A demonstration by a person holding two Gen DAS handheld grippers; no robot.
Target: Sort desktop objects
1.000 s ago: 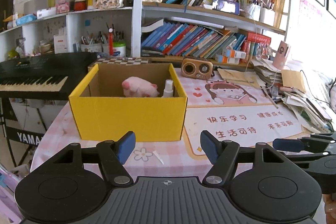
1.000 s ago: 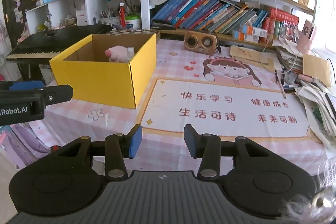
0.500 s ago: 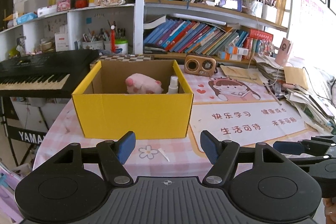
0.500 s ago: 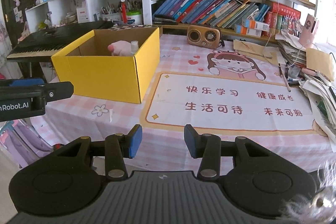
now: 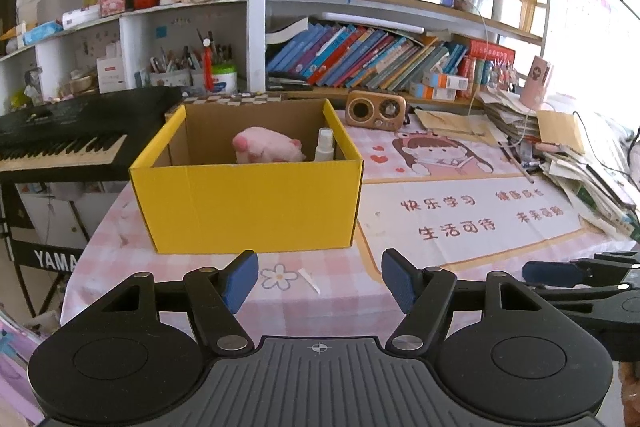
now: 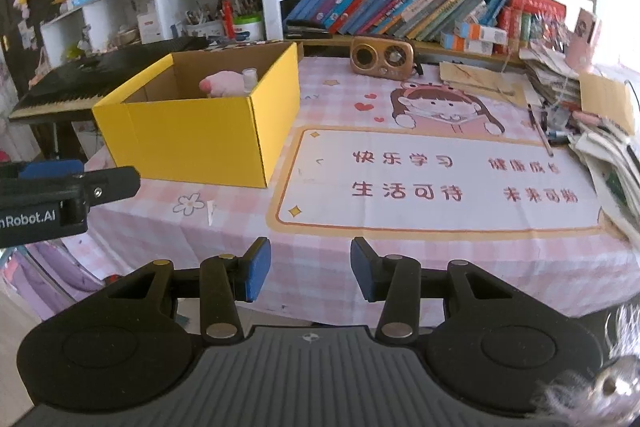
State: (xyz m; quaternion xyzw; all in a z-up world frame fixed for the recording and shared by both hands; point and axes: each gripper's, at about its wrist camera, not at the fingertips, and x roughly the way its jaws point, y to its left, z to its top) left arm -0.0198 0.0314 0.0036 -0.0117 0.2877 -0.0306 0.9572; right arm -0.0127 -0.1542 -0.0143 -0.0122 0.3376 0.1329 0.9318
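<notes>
The left gripper (image 5: 320, 279) is held spread with nothing between its blue pads, short of the near wall of the yellow cardboard box (image 5: 248, 205). The right gripper (image 6: 310, 273) is also parted, more narrowly, and empty, over the near edge of the checked tablecloth (image 6: 320, 247).

The sorted items are found inside the box, at its far right corner: a pink plush toy (image 5: 266, 149) and, just beside it on the right, a small clear spray bottle (image 5: 324, 145). Whether they touch cannot be told.

The plush is judged soft and light; it would compress under the pads and is best taken across its body. The bottle is judged light, rigid and somewhat slippery, liable to tip; a hold across its barrel below the cap is advised. The box is judged light and stiff, its walls bendable if pinched.

Legible writing: "YAMA" on the keyboard stand (image 5: 54, 259) at the left; "Robot.AI" on the left gripper's finger in the right wrist view; Chinese characters on the desk mat (image 6: 440, 179), including 快乐学习 and 生活可待. A retro speaker (image 5: 376, 109) stands far behind the mat.
</notes>
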